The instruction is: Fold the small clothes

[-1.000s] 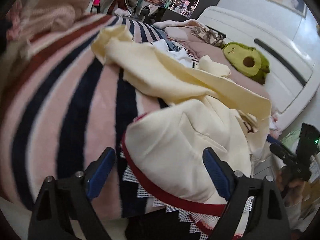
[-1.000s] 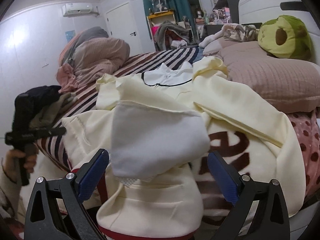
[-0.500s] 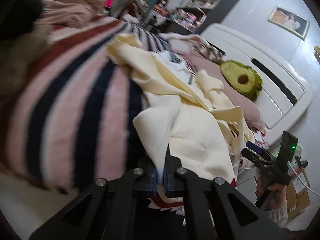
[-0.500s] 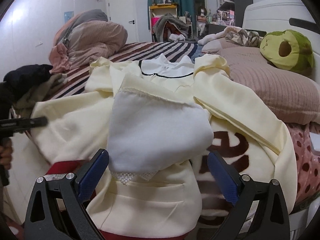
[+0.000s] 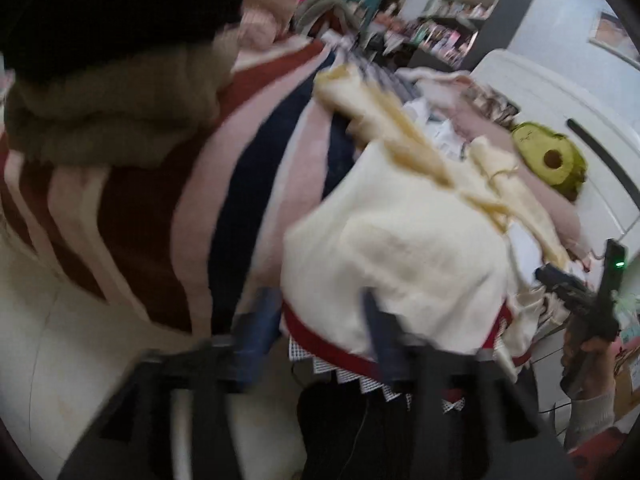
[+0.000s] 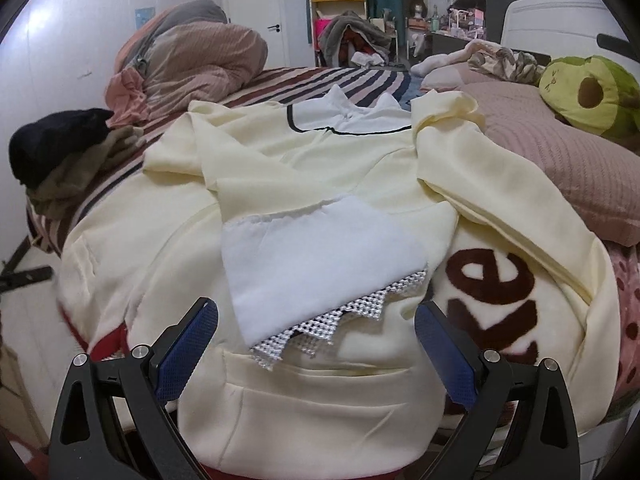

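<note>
A cream garment [image 6: 320,184] with a white collar lies spread on the bed, one sleeve laid across it. A white lining flap [image 6: 320,256] with silver mesh trim is turned up near its front edge. My right gripper [image 6: 316,350] stands open wide just above the garment's near edge, its pads clear of the cloth. In the blurred left wrist view my left gripper [image 5: 320,332] is at the cream garment's [image 5: 400,248] side edge by the red hem [image 5: 320,344]. Its jaws are opening and the pads stand apart from the cloth.
A striped blanket [image 5: 160,200] covers the bed. A dark and tan clothes pile [image 6: 52,148] sits at the left edge. A pink pillow [image 6: 560,148] and an avocado plush [image 6: 588,96] lie to the right, a bundled duvet [image 6: 192,56] at the back. A hand holds the right gripper [image 5: 580,300].
The left gripper shut on the garment's side edge, drew it out to the left, and its jaws have now parted. The garment lies wider and flatter. The right gripper stayed open.
</note>
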